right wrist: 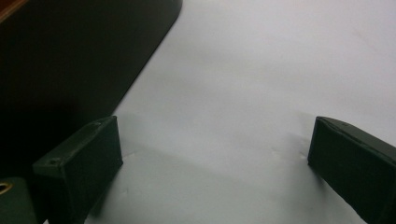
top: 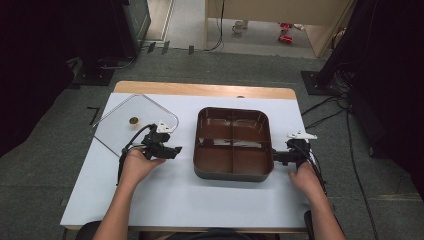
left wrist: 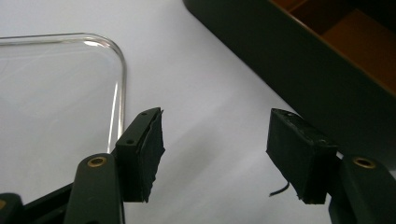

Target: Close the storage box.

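Note:
A dark brown tray [top: 233, 111] divided into four compartments stands at the middle of the white table. A clear rounded-square lid [top: 120, 132] with a small gold knob [top: 133, 120] lies flat to its left. My left gripper [top: 172, 150] hovers between lid and tray, pointing toward the tray, open with nothing between its jaws. In the left gripper view my gripper [left wrist: 215, 121] has the lid's corner [left wrist: 119, 51] to its left and the tray's dark wall [left wrist: 280, 56] to its upper right. My right gripper [top: 278, 157] sits at the tray's near right corner, open and empty [right wrist: 215, 135], with the tray wall [right wrist: 70, 60] at its left.
The white table sheet [top: 190, 200] stretches toward the person's side in front of the tray. A wooden strip [top: 200, 90] edges the far side. Beyond the table lie cables [top: 325, 107], dark stands [top: 95, 70] and small items on the floor [top: 286, 37].

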A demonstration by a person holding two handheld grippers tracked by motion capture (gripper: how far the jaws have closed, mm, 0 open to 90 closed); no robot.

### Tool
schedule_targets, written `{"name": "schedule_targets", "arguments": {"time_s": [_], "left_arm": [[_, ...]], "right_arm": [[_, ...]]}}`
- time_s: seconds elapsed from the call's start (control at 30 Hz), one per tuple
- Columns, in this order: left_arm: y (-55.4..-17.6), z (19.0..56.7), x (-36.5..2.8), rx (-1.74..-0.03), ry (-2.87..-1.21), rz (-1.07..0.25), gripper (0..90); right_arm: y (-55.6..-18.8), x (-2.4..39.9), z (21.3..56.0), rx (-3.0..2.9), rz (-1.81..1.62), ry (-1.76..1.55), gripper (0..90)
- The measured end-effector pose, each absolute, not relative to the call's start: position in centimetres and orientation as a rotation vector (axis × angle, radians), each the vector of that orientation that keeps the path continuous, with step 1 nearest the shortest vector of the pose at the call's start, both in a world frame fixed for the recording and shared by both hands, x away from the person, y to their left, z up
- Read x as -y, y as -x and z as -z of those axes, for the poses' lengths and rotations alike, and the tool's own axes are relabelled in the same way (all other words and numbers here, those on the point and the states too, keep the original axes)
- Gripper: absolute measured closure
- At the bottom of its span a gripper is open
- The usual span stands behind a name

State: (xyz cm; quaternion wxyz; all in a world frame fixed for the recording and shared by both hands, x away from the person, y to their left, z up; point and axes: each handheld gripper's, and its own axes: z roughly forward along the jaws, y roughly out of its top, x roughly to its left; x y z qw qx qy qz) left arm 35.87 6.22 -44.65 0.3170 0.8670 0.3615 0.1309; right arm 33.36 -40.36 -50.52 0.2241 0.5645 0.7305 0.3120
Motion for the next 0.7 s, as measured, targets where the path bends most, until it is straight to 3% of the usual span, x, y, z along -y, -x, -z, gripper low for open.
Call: {"name": "schedule_targets", "arguments": {"time_s": [0.7], "left_arm": [[-38.8, 43.3, -10.4, -1.039, -2.234, -0.418, 35.3]], "right_arm": [[-33.3, 40.3, 50.5, -2.014, -0.858, -1.559, 2.1]]}}
